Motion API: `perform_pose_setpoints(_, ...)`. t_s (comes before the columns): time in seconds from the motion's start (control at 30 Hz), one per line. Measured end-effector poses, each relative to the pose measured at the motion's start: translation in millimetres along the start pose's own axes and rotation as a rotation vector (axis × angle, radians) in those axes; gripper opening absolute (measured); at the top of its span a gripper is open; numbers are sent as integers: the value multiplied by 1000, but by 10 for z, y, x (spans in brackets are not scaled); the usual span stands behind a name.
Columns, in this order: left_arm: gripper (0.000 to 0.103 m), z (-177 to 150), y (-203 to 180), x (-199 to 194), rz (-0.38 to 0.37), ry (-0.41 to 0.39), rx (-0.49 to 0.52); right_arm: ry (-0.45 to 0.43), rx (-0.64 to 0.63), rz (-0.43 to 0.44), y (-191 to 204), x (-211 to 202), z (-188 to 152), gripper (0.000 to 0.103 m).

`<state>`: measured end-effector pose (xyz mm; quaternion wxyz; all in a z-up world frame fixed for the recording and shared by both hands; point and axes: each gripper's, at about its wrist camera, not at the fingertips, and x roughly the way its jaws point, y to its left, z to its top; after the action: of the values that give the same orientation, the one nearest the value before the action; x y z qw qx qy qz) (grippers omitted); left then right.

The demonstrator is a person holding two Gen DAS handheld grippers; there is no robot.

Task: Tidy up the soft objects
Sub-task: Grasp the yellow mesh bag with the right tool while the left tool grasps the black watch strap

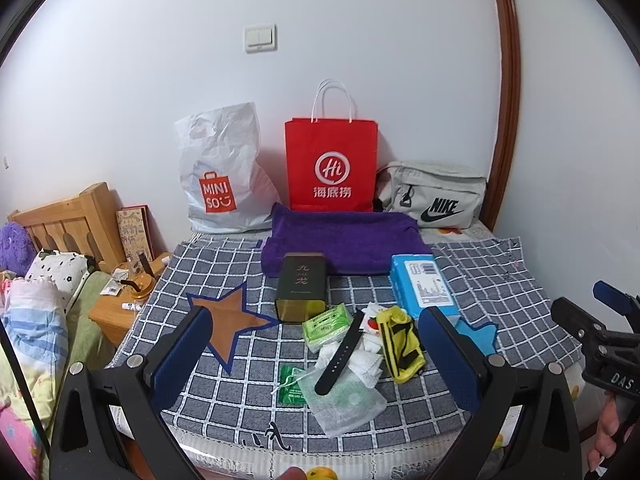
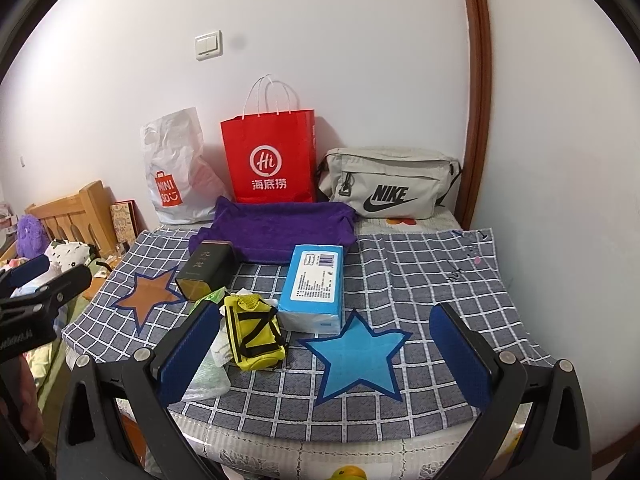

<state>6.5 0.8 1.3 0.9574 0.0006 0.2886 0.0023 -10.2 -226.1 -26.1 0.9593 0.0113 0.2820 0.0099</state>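
The yellow pouch (image 1: 401,344) lies in the clutter pile at the middle of the checked cloth (image 1: 500,276), with the green tissue pack (image 1: 326,326) at its 9 o'clock and the blue tissue pack (image 1: 422,282) at 1 o'clock. The folded purple towel (image 1: 344,246) sits at 12 o'clock, before the red paper bag (image 1: 331,164). The left tongs (image 1: 320,360) and right tongs (image 2: 326,354) both gape wide, holding nothing.
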Motion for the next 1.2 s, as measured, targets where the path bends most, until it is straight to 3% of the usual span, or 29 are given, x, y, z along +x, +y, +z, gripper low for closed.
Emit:
perform_pose_setpoints(0.2, 103, -155, 96, 394, -27, 87, -11, 55, -23, 40, 48, 329, -107, 102)
perform_pose_setpoints(0.5, 102, -416, 290, 969, -5, 183, -50, 193, -48, 187, 257, 1120, -349, 99)
perform_pose_setpoints(0.73, 102, -578, 398, 1333, -59, 232, -54, 306, -60, 288, 462, 1771, -501, 99)
perform_pose_setpoints(0.9, 102, -641, 423, 1512, -61, 244, -38, 356, -39, 323, 504, 2110, -547, 100)
perform_pose_setpoints(1.13, 102, -695, 498, 1712, -132, 261, -59, 442, -12, 375, 541, 2500, -644, 99)
perform_pose_setpoints(1.2, 101, -706, 502, 1769, -147, 264, -57, 459, 12, 414, 524, 2578, -666, 92)
